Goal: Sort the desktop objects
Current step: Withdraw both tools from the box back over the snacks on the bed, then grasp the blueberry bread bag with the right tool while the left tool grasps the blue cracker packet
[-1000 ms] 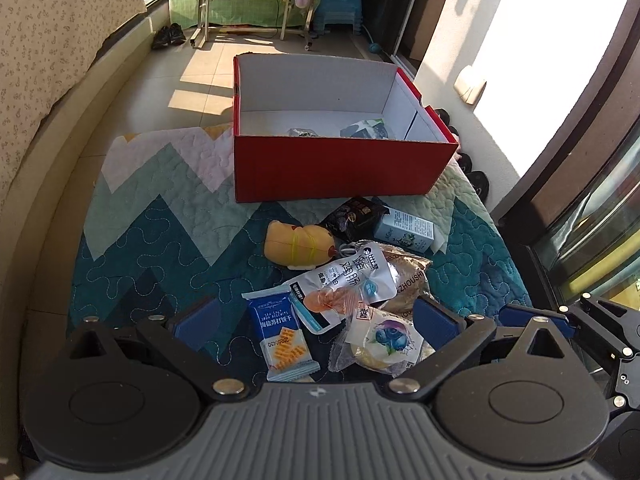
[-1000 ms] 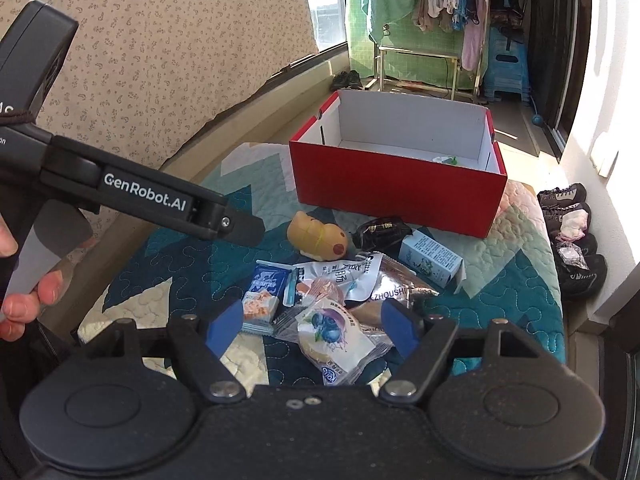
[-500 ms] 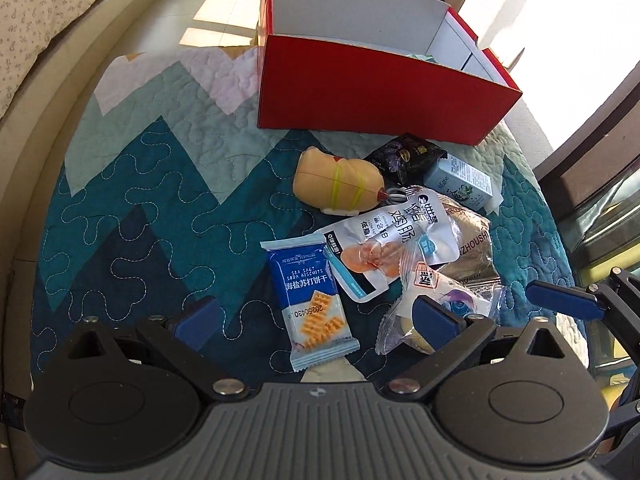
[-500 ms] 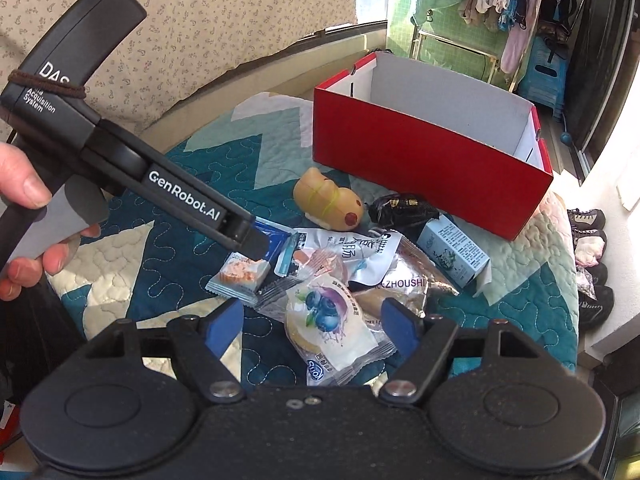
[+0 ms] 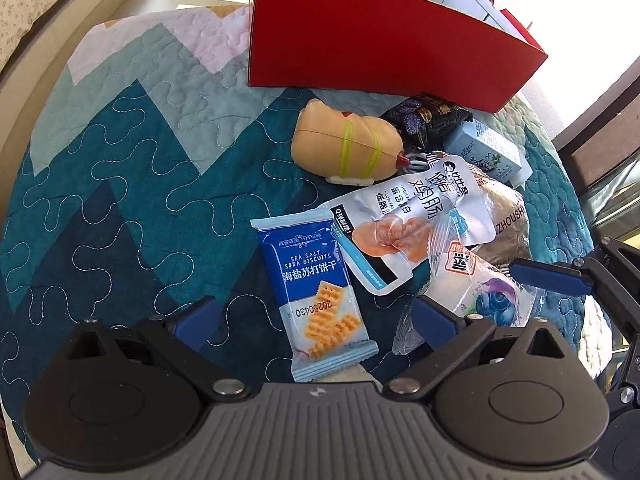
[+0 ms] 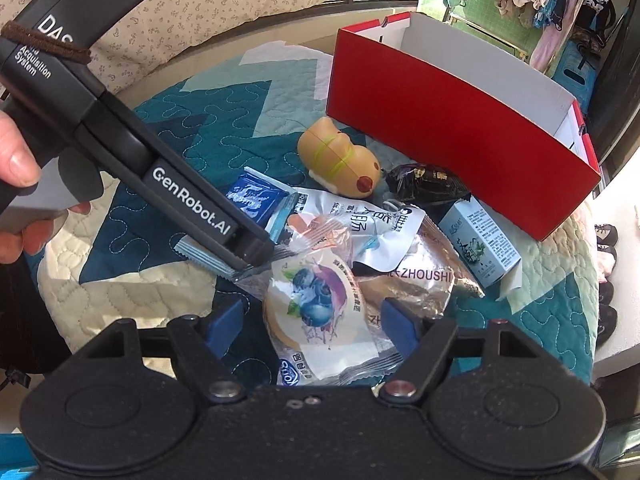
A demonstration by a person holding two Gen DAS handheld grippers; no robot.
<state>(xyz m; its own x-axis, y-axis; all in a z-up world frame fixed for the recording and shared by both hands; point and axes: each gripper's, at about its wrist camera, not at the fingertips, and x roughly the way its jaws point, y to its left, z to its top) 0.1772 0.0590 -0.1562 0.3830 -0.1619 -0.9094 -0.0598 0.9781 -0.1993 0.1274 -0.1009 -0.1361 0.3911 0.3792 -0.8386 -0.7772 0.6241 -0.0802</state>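
Note:
A pile of snack packets lies on a teal quilt (image 5: pixel 120 200) in front of a red box (image 5: pixel 360 40). My left gripper (image 5: pixel 316 316) is open, tilted down, with the blue soda-biscuit packet (image 5: pixel 316 280) between its fingers but untouched. My right gripper (image 6: pixel 312 320) is open around the blueberry bun packet (image 6: pixel 320 312), pads apart from it. In the right wrist view the left gripper (image 6: pixel 250 254) has its tip low by the biscuit packet (image 6: pixel 256 196). One blue right finger (image 5: pixel 548 280) hangs over the blueberry packet (image 5: pixel 492 300).
A yellow toy animal (image 5: pixel 344 148), a dark packet (image 5: pixel 428 120), a small pale-blue carton (image 5: pixel 480 152), a white sausage pouch (image 5: pixel 412 216) and a brownish foil pack (image 6: pixel 420 280) crowd the pile. The red box (image 6: pixel 460 120) stands open behind. A hand (image 6: pixel 16 168) holds the left gripper.
Both grippers have sunk toward the pile and tilted down. The biscuit packet now lies between the left fingers, the blueberry packet between the right ones. Nothing on the quilt has shifted.

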